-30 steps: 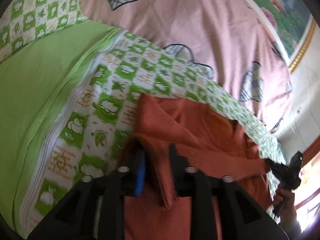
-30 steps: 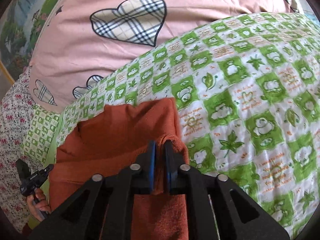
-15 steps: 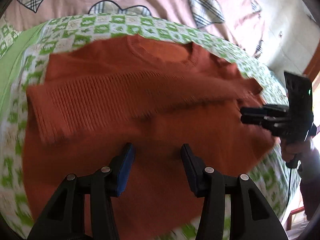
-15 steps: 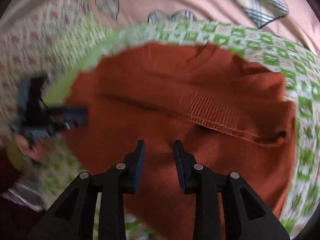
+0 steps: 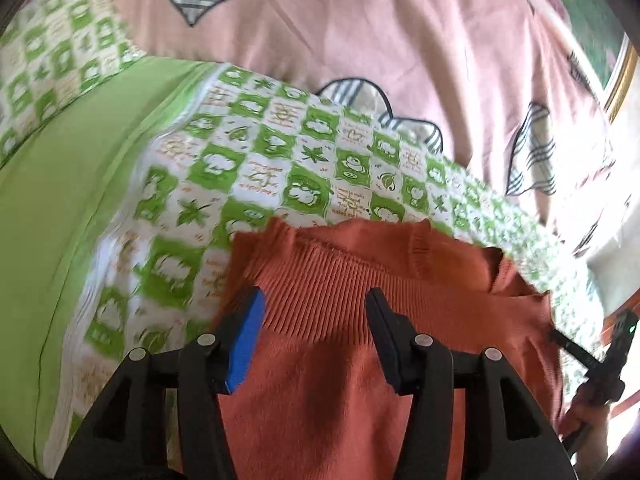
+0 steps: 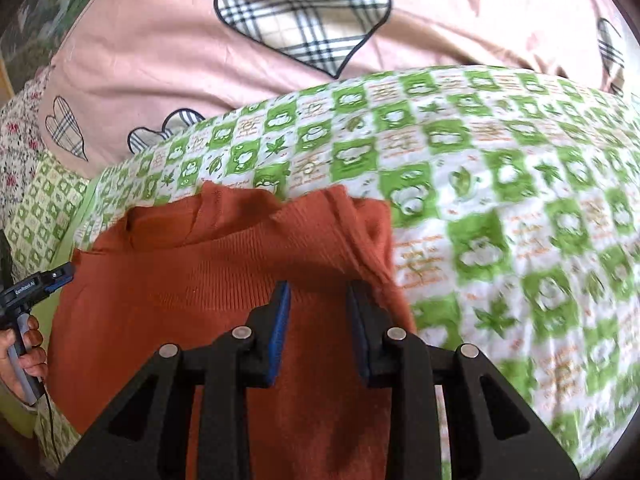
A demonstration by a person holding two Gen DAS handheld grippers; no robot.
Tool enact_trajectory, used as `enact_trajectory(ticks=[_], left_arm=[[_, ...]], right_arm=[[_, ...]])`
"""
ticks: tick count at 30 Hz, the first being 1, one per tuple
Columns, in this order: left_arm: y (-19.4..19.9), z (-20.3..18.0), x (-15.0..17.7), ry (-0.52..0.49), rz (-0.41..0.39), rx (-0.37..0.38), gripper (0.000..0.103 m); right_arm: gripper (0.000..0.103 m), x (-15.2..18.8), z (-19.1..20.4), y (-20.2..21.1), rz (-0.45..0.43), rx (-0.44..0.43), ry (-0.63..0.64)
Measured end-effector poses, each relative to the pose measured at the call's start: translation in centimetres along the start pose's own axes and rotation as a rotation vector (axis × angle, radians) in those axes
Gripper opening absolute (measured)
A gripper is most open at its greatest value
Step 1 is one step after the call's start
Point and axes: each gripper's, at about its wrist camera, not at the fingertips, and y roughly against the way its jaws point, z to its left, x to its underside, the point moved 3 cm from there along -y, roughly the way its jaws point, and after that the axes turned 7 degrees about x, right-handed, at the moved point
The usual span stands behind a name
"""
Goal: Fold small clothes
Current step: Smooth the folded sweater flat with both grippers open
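Observation:
A rust-orange knit sweater lies folded on the bed, its ribbed band laid across the upper part. My left gripper hovers over that band near the sweater's left edge. Its jaws are opening and nothing is pinched between the pads. In the right wrist view the sweater fills the lower left. My right gripper stands open just above its right part, close to the folded right edge, holding nothing. Each view also catches the other gripper at the sweater's far side: the right one and the left one, held by a hand.
The sweater rests on a green-and-white checked quilt. Behind it lies a pink cover with plaid hearts. A plain green sheet lies to the left. A gold-framed picture hangs at the far right.
Both grippers were shut on sweater edges a second ago. They have let go and opened. The ribbed band now lies folded across the body, and both views have swung back toward the far fold.

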Motion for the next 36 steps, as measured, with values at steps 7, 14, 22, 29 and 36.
enact_trajectory(ticks=[7,14,22,29,36], left_arm=[[4.2,0.3,6.3,0.052,0.009,0.047,0.054],[8.2,-1.4,13.2,0.064,0.013,0.084,0.058],[11.0,-2.2,18.0,0.092,0.039,0.081,0.067],[11.0,-2.0,19.8,0.124,0.079,0.081,0.067],[11.1,-0.8,19.5,0.178,0.053,0.042,0.067]], right_arm=[[0.031,4.3,1.3,3.3,0.01,-0.069,-0.029],[0.064,9.6,4.2,6.6,0.038,-0.203,-0.066],[0.081,13.6,6.6,8.2,0.064,-0.211,-0.077],[0.098,11.7,8.6,11.7,-0.028,-0.31,-0.066],[0.103,11.4,9.4,12.6,-0.049,-0.335,0.027]])
